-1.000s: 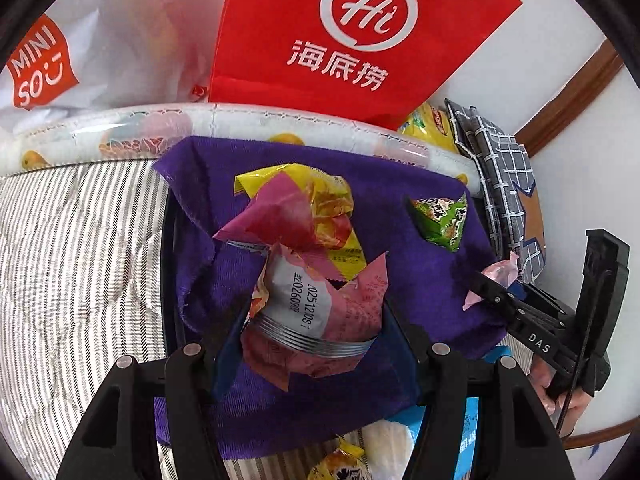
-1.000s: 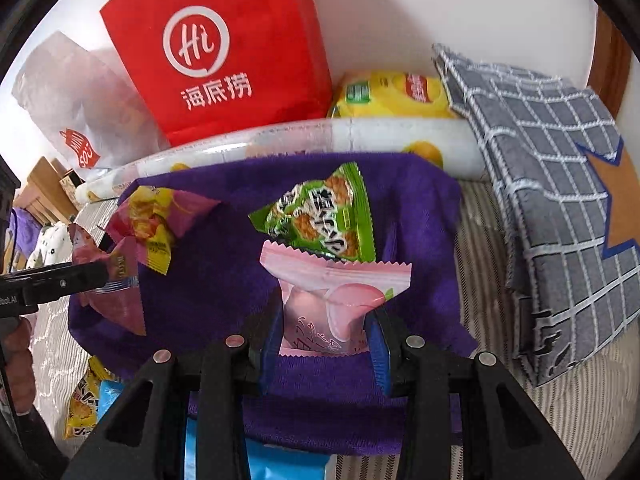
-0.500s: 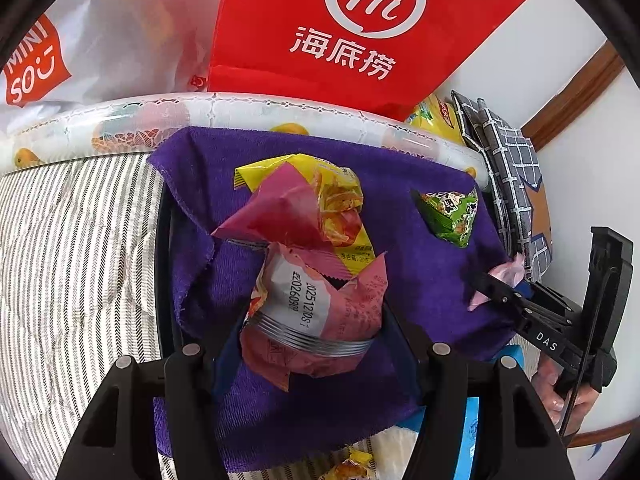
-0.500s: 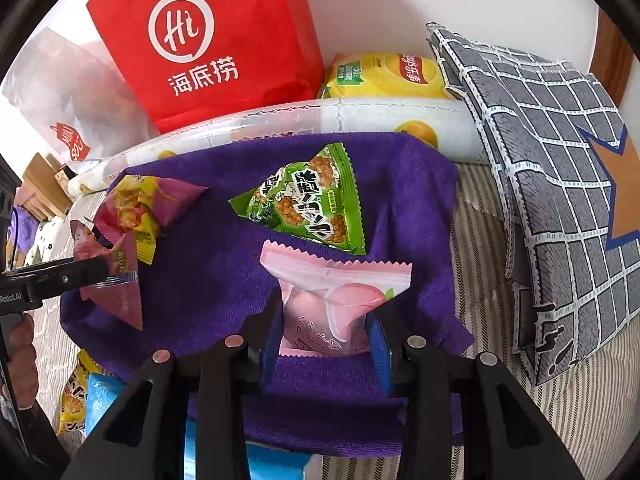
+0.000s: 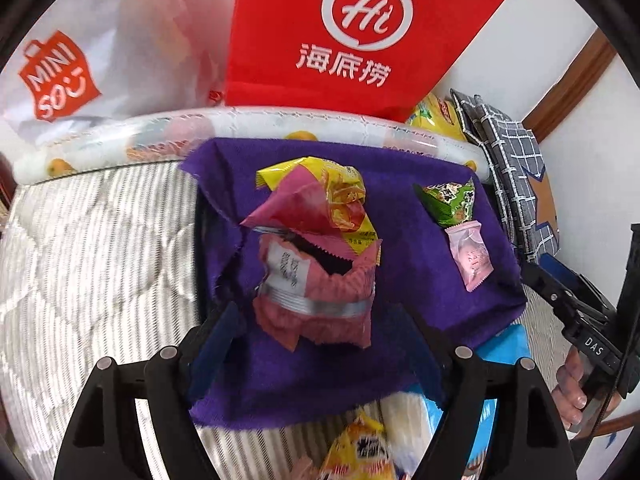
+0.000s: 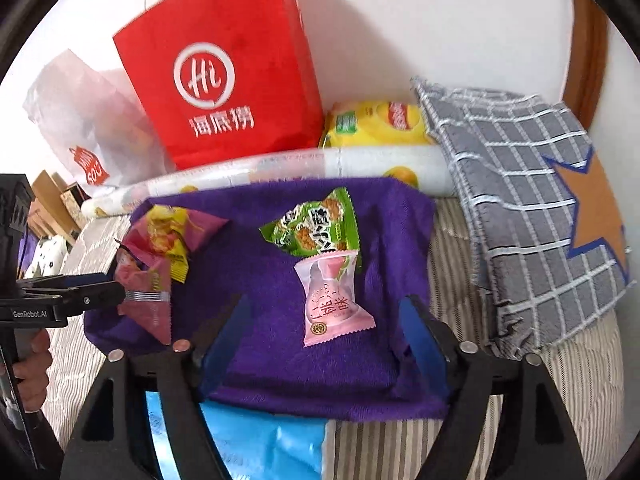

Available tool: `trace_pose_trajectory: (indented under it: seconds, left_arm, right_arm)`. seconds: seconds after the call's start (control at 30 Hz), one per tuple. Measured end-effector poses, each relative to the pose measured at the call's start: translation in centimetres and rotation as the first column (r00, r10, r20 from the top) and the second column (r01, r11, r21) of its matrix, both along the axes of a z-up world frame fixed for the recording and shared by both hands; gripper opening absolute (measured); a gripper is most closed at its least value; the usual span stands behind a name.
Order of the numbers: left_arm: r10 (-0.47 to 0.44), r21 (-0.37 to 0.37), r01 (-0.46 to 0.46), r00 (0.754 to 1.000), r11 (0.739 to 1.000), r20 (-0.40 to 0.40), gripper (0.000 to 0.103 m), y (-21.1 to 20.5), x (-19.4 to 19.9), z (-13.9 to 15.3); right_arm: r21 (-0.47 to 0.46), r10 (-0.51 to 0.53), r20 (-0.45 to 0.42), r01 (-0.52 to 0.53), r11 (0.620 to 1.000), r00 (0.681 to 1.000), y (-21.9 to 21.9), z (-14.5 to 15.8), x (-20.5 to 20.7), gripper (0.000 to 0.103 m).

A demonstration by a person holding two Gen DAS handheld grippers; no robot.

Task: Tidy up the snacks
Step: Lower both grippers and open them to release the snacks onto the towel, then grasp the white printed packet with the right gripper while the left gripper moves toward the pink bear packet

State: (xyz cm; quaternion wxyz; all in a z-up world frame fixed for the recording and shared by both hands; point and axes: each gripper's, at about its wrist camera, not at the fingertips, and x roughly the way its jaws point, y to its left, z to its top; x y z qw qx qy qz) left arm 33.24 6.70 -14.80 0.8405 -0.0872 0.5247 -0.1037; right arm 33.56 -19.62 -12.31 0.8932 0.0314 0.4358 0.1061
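Two hand-held tongs work over a purple cloth (image 6: pixel 280 360) spread on a striped bed (image 5: pixel 100 260), where small snack packets are being sorted. The right tongs (image 6: pixel 324 316) stand spread wide, with the pink peach candy (image 6: pixel 334 300) lying loose on the cloth between the fingers and just touching the green packet (image 6: pixel 316 224) behind it. The left tongs (image 5: pixel 316 320) also look spread in their own view, the red packet (image 5: pixel 316 292) sitting between the fingers and leaning on a yellow-and-magenta pair (image 5: pixel 320 204); seen from the right view, though, a finger tip appears to meet the packet's silver seam, so whether it is quite free cannot be told.

All the packets look light, soft and crinkly, with slick film likely to slide under a shallow pinch. The crimped, serrated end seals are the stiffest and flattest parts, and probably the best hold; the puffed middles would give way and could crush what is inside. The cloth is loose and may drag along with a scraping finger.

Much is cut off. A blue packet (image 6: pixel 256 440) and another yellow packet (image 5: pixel 360 452) lie partly under the cloth's near edge and behind the tongs. A yellow chip bag (image 6: pixel 376 124) is half hidden behind a white roll (image 6: pixel 360 160), beside a red bag (image 6: pixel 224 80) and a checked cloth (image 6: pixel 520 200). The red packet's printing is blurred.
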Motion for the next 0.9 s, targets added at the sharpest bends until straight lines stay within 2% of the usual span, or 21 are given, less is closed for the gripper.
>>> trace_pose_trajectory:
  seconds: [0.17,0.33,0.47,0.63,0.9]
  left_arm:
    - [0.017,0.026,-0.019,0.998,0.999,0.062,0.079,0.7,-2.5,2.0]
    - [0.037,0.016,-0.039,0.991,0.999,0.129,0.079,1.6,-5.6,3.7]
    - [0.046,0.015,-0.049,0.986,0.999,0.162,0.079,2.1,-8.1,4.6]
    - [0.054,0.002,-0.054,0.988,0.999,0.148,0.079,2.6,-10.5,4.7]
    - [0.042,0.007,-0.044,0.988,0.999,0.147,0.079,3.0,-14.1,4.7]
  right_arm:
    - [-0.038,-0.05,0.038,0.051,0.998,0.998,-0.2,1.3,-2.5,0.083]
    - [0.015,-0.028,0.054,0.027,1.0,0.998,-0.5,2.1,-6.0,0.083]
    - [0.025,-0.049,0.065,0.047,0.999,0.997,-0.7,2.8,-8.8,0.083]
    - [0.012,-0.022,0.01,0.022,1.0,1.0,-0.2,2.3,-11.7,0.083]
    - [0.026,0.037,-0.023,-0.036,0.999,0.999,1.4,0.0,-16.9,0.081]
